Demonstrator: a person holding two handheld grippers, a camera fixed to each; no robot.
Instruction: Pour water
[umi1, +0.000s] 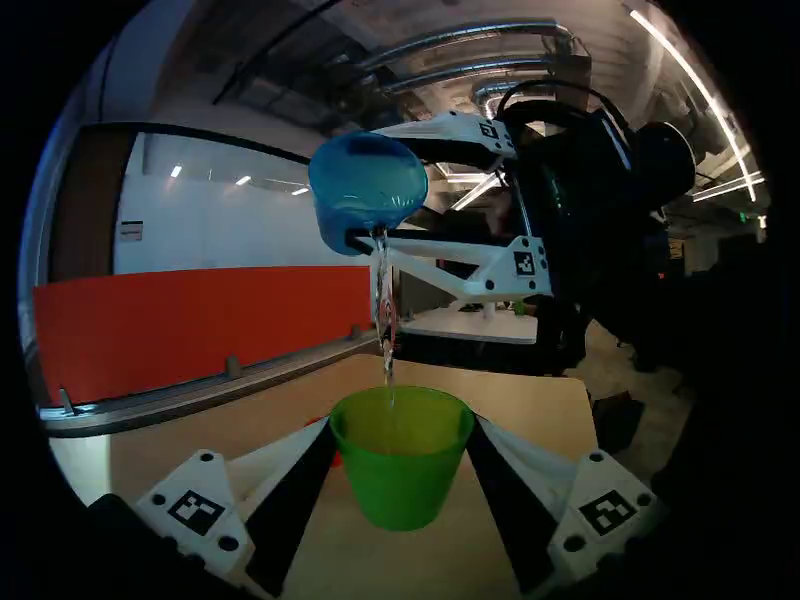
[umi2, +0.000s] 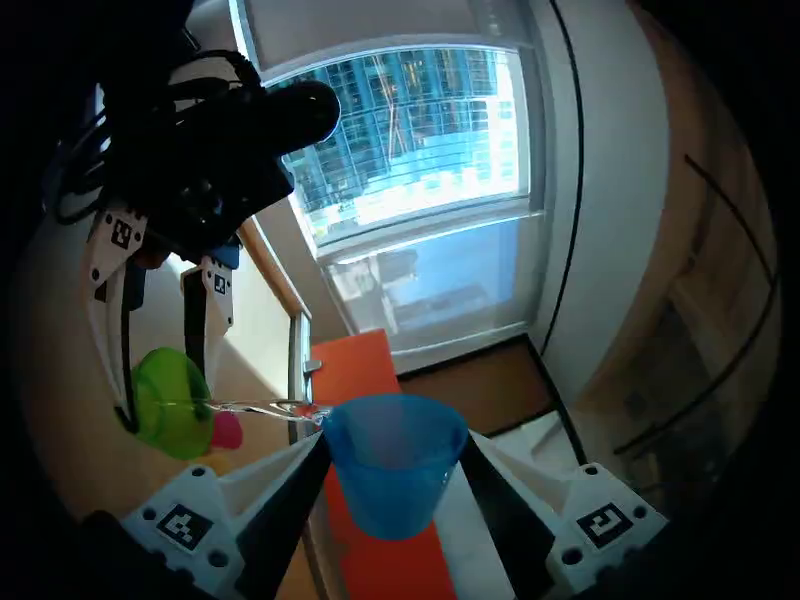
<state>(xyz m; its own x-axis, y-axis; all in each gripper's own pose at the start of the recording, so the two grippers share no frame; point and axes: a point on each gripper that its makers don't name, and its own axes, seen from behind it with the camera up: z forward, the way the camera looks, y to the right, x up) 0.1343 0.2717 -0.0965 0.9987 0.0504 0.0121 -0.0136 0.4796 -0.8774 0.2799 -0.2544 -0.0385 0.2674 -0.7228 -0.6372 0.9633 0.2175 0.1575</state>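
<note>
1. Over the tabletop (umi1: 520, 400), L gripper (umi1: 400, 432) has its fingers closed on the green cup (umi1: 402, 470), one per side. Cup upright, mouth up. Can't tell if its base touches the wood or hangs just off it.
2. R gripper (umi2: 395, 455) fingers clamp the blue cup (umi2: 393, 470) by its sides. Left gripper view puts that cup above the green one, tipped well over, lip down toward it.
3. Thin water stream (umi1: 384, 320) runs from the blue cup's lip into the green cup's mouth, entering toward the far side as best I can read it. No splash or puddle visible on the wood.
4. Progress (my read): pour underway, mid-stage. Grasp, lift, tilt done. Left to do: drain the rest, level the blue cup, set both down. Fill level unreadable in either cup, so amt remaining unknown.
5. Surroundings: orange panel (umi1: 200, 325) along the tabletop's far edge w/ metal rail (umi1: 200, 385) at its foot; ceiling pipes (umi1: 470, 45) overhead; big window (umi2: 420, 190) w/ buildings outside.
6. Small pink object (umi2: 227, 430) just beside the green cup; can't tell what it is. Not under the stream, but near enough that you shd mind it when lowering.
7. Risk (judgement): stream looks close to the far rim, so a steeper tilt could throw it past. Hold the cups lined up. Nothing stands between the two.
</note>
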